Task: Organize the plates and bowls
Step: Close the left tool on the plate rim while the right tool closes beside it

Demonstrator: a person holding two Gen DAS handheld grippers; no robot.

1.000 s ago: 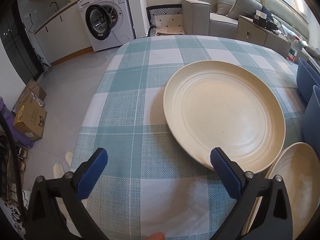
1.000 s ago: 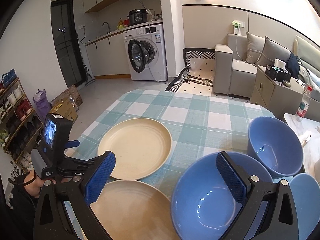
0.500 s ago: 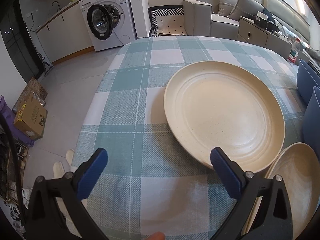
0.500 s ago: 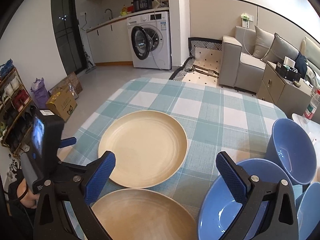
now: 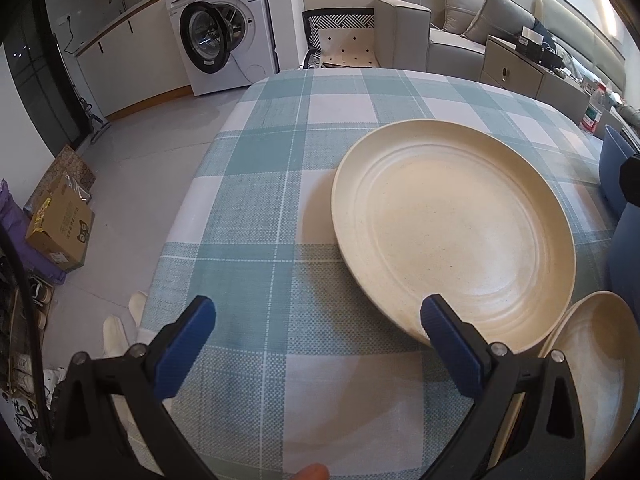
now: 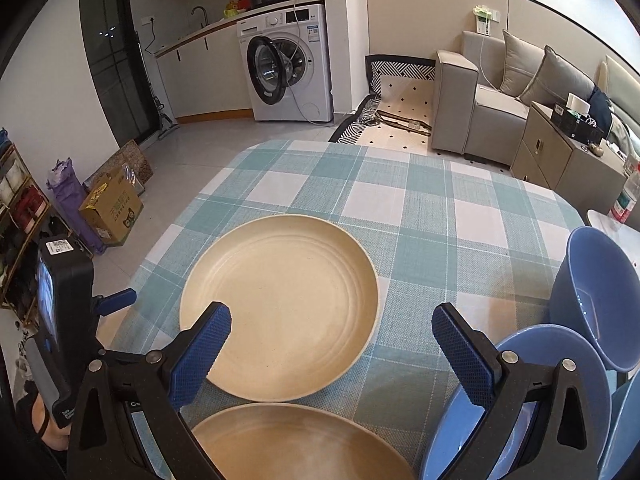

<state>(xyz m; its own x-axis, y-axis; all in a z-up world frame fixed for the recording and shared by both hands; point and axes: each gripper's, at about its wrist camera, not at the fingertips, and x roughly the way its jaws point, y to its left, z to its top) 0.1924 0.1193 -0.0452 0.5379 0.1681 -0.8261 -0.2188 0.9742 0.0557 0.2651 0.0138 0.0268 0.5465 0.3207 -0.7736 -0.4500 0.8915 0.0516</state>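
Teal-and-white check cloth covers the counter (image 6: 400,208), with a washing machine (image 6: 288,64) and a grey sofa (image 6: 488,108) on the far side of the room.

From the left wrist view, the left tool (image 5: 316,344) hangs low over the near edge of the counter, its blue-padded fingers wide apart and gripping nothing. A large cream plate (image 5: 452,236) lies flat on the cloth ahead and to the right of this tool; the right finger overlaps the plate's near rim in the picture, though whether it touches cannot be told. A second cream plate (image 5: 596,372) sits just right of that finger, close beside the first one.

From the right wrist view, the right tool (image 6: 332,344) is likewise spread open and empty, held above the counter. The large plate (image 6: 280,304) lies straight ahead between its fingers, and the second plate (image 6: 296,444) is directly under the tool at the frame's bottom. Blue bowls (image 6: 552,396) cluster to the right of the right finger, the farthest one (image 6: 592,296) tilted on its side. The left tool's black body (image 6: 60,312) shows at far left.
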